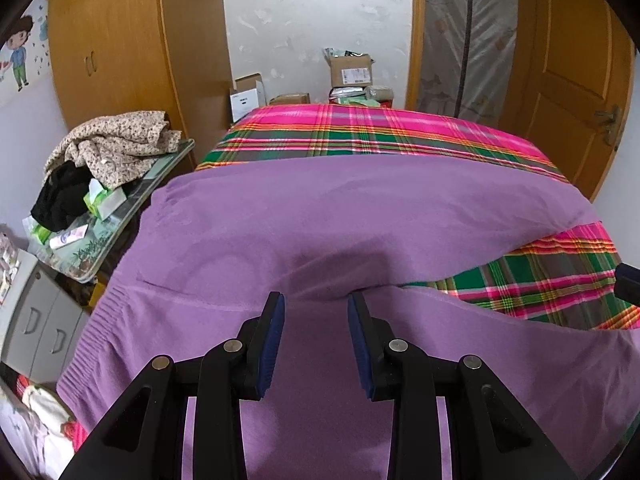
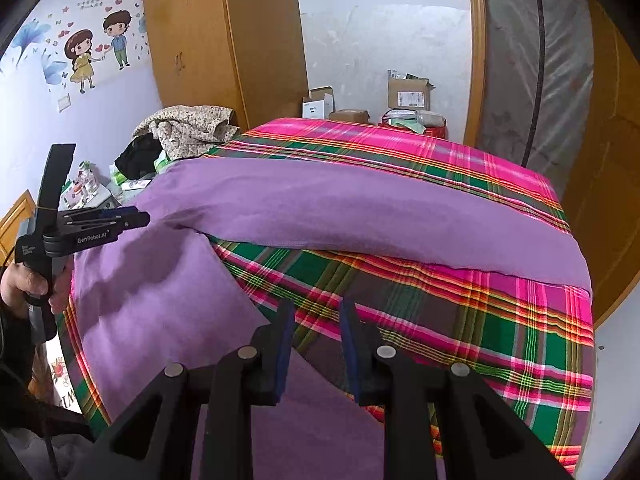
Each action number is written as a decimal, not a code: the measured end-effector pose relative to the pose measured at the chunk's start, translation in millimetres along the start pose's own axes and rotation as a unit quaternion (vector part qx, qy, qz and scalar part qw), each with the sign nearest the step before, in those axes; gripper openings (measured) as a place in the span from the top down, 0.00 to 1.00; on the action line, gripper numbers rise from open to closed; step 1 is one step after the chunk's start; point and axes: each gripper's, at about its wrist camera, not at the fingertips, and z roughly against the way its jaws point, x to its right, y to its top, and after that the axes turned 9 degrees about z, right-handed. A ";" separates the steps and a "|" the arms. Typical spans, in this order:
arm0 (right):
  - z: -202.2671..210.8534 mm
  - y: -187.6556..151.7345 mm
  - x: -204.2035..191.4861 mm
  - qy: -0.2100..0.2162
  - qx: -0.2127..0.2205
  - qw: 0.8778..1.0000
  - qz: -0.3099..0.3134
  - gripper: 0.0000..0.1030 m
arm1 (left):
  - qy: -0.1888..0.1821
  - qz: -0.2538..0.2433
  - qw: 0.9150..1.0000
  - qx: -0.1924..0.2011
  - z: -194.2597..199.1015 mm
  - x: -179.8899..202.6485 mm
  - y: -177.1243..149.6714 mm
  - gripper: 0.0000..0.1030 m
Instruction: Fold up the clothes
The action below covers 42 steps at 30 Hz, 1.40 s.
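A purple knit sweater (image 1: 340, 208) lies spread on the bed over a pink and green plaid sheet (image 1: 360, 128), its ribbed hem (image 1: 96, 328) at the left edge. My left gripper (image 1: 316, 298) hovers low over the sweater. Its blue pads are apart, with only flat cloth below the gap. The right wrist view shows the same gripper (image 2: 142, 218) at the left, held by a hand (image 2: 24, 284). My right gripper (image 2: 318, 306) stands open above the spot where a purple edge (image 2: 200, 320) meets the plaid sheet (image 2: 440, 320). A long purple band (image 2: 360, 208) crosses the bed behind it.
A glass side table (image 1: 132, 208) left of the bed carries a floral garment pile (image 1: 116, 140), black cloth and tissue packs. Cardboard boxes (image 1: 350, 70) stand past the bed's far end. Wooden wardrobe (image 1: 112, 40) stands at left, a door (image 1: 572, 80) at right, and a plastic-wrapped mattress (image 1: 464, 40) beside it.
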 end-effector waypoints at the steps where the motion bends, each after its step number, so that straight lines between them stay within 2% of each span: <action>1: -0.7 0.5 0.0 0.000 -0.001 1.000 0.000 0.77 | -0.001 0.001 1.000 0.000 0.0 -0.5 0.9 0.67; 12: -0.6 6.6 0.9 -0.005 0.000 1.000 0.004 0.77 | -0.012 0.004 1.000 0.002 -2.3 -6.0 4.3 0.67; 16: 0.5 9.2 3.5 -0.009 0.002 1.000 0.003 0.66 | -0.008 0.001 1.000 0.006 -1.5 -8.0 7.7 0.67; 33: 3.6 12.1 0.5 -0.009 0.004 1.000 0.007 0.65 | -0.013 -0.006 1.000 0.011 -0.5 -9.7 8.1 0.67; 42: -1.8 21.2 4.1 -0.011 -0.005 1.000 0.025 0.65 | 0.003 -0.010 1.000 0.009 -1.2 -14.8 22.3 0.67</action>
